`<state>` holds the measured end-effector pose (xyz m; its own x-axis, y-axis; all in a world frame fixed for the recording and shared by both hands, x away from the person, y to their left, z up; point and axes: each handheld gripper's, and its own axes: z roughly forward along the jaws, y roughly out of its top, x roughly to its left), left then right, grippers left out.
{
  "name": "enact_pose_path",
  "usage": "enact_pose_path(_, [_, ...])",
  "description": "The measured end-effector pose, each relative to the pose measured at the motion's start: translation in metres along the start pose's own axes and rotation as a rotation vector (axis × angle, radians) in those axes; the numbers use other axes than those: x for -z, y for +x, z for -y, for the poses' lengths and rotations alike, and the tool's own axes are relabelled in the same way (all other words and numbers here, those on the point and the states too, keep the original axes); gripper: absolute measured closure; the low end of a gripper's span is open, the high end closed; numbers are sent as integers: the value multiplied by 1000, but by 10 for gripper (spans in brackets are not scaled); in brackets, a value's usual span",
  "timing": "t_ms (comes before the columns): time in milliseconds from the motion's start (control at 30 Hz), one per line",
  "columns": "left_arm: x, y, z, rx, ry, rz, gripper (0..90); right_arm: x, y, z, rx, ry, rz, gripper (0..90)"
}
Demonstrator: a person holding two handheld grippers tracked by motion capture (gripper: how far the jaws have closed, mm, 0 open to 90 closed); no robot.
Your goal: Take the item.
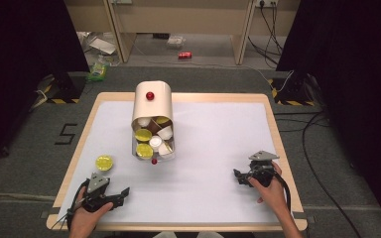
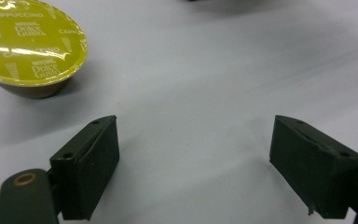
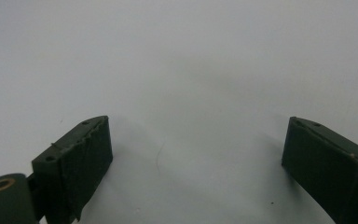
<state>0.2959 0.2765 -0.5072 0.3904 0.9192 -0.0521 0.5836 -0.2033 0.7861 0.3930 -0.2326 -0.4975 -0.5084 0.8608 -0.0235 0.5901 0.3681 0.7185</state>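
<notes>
So here's where I'm at: both claws are parked low near my edge of the desk, jaws spread wide with nothing between them. The left claw sits at the near-left corner and the right claw is over toward the right edge, well apart from everything. The thing I'm working with looks like the lone coffee capsule, a Dolce Gusto cappuccino one with the yellow-green foil lid facing up, standing on the white desk surface just beyond and a bit left of the left claw. In the left gripper view the capsule is up at the top-left, clearly outside the open jaws and off to the side of the left pad, so the claw isn't lined up on it; I'd judge I need to swing left and push forward before closing. It sitting foil-up makes sense, since the flat lid and tapered brown body give the jaws a rim to pinch under. The rest of the capsules are in the cream-coloured capsule dispenser with the little red knob, mid-desk, its clear lower section stuffed with yellow, white and brown pods, so that's presumably where this one came from or goes to. The right gripper view is just bare white desk between open pads, so that hand seems to be idling.
</notes>
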Motion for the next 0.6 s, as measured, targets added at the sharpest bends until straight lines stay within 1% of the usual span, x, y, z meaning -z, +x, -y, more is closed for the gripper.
enact_pose_path(67, [0, -2, 1, -16, 3, -16, 156, 0, 0, 0, 0, 0, 0, 89])
enact_pose_path(167, [1, -5, 1, -21, 3, -15, 155, 0, 0, 0, 4, -2, 2, 89])
enact_pose_path(300, [4, -9, 4, -40, -1, -24, 155, 0, 0, 0, 5, -1, 1, 89])
enact_pose_path(467, [7, -11, 8, -40, -10, -28, 154, 0, 0, 0, 5, -1, 1, 89])
enact_pose_path(600, [8, -11, 11, -22, -19, -20, 154, 0, 0, 0, 6, 0, 1, 89])
